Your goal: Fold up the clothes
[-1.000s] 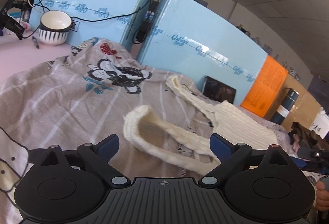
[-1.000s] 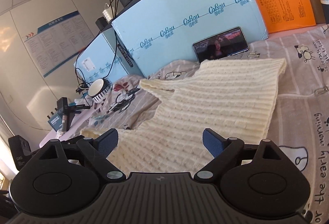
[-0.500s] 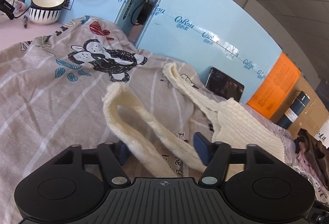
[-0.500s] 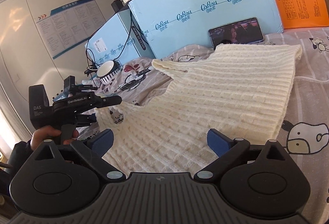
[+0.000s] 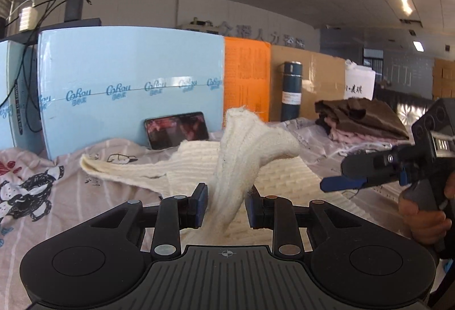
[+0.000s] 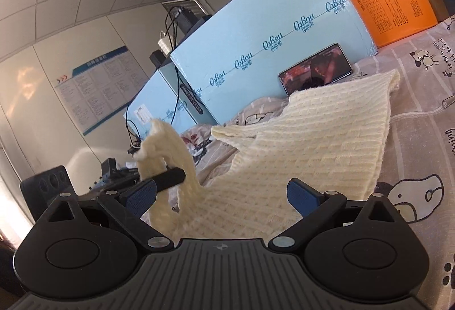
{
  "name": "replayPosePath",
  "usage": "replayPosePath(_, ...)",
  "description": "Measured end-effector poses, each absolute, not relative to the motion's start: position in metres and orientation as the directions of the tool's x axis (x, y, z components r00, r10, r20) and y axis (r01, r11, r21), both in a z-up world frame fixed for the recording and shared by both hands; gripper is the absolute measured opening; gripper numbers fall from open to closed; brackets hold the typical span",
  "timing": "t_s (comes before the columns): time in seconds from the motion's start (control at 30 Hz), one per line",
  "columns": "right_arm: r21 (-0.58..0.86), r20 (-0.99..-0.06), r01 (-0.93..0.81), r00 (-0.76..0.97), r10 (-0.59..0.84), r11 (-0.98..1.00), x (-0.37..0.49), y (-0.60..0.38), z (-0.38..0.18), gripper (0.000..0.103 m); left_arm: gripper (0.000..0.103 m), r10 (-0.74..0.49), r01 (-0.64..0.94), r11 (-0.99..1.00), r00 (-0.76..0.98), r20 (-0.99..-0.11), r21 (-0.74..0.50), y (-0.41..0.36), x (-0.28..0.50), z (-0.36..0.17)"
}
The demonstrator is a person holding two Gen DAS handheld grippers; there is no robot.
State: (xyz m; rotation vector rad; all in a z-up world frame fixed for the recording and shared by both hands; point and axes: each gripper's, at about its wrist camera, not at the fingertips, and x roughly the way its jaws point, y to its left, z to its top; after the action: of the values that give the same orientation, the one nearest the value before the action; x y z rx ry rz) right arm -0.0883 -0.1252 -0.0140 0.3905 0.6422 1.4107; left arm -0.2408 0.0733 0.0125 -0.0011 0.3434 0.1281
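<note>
A cream knit sweater lies spread on a printed grey bedsheet. My left gripper is shut on one sleeve and holds it lifted above the sweater's body; the cuff sticks up. The lifted sleeve and the left gripper also show at the left of the right wrist view. My right gripper is open and empty, low over the sweater's near edge. It appears at the right of the left wrist view. The other sleeve lies flat to the left.
Light blue boxes and an orange board stand behind the bed. A phone leans on the box. A dark flask and a pile of brown and pink clothes sit at the back right.
My left gripper closed on the sleeve and lifted it up and toward the sweater's body. My right gripper stayed open and moved closer over the sweater.
</note>
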Motion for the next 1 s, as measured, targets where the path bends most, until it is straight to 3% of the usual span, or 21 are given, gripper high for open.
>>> replayPosePath(0.07,0.618,-0.179,-0.770,0.056,0.982,0.157,-0.085,-0.126,-0.014,0.099,0.030,0.116,-0.101,0.993,0.926,-0.359,0.059,0.066,-0.238,0.009)
replayPosePath(0.1,0.620,-0.184,-0.767,0.060,0.981,0.163,-0.084,-0.126,-0.015,0.099,0.035,0.113,-0.092,0.993,0.925,-0.363,0.075,0.063,-0.238,0.008)
replayPosePath(0.17,0.622,-0.192,-0.764,0.064,0.979,0.172,-0.083,-0.125,-0.015,0.099,0.062,0.115,-0.084,0.991,0.927,-0.358,0.103,0.059,-0.239,0.008)
replayPosePath(0.2,0.620,-0.192,-0.765,0.067,0.979,0.174,-0.083,-0.125,-0.015,0.099,0.085,0.122,-0.088,0.990,0.931,-0.345,0.111,0.058,-0.241,0.008)
replayPosePath(0.23,0.618,-0.191,-0.766,0.071,0.979,0.176,-0.083,-0.125,-0.015,0.099,0.095,0.118,-0.085,0.990,0.936,-0.332,0.111,0.057,-0.244,0.008)
replayPosePath(0.4,0.605,-0.210,-0.768,0.100,0.973,0.209,-0.084,-0.124,-0.016,0.099,0.097,0.069,-0.046,0.995,0.960,-0.271,0.091,0.058,-0.255,0.015)
replayPosePath(0.6,0.552,-0.246,-0.786,0.165,0.955,0.278,-0.088,-0.121,-0.014,0.099,0.101,0.127,-0.111,0.990,0.967,-0.222,0.083,0.069,-0.269,0.023)
replayPosePath(0.77,0.418,-0.361,-0.830,0.221,0.906,0.369,-0.095,-0.099,-0.011,0.099,0.101,0.336,-0.260,0.931,0.885,-0.323,0.256,0.076,-0.263,0.014)
replayPosePath(1.0,0.179,-0.515,-0.881,0.296,0.804,0.438,-0.107,-0.062,-0.009,0.099,0.101,0.332,-0.201,0.929,0.823,-0.460,0.311,0.083,-0.246,-0.005)
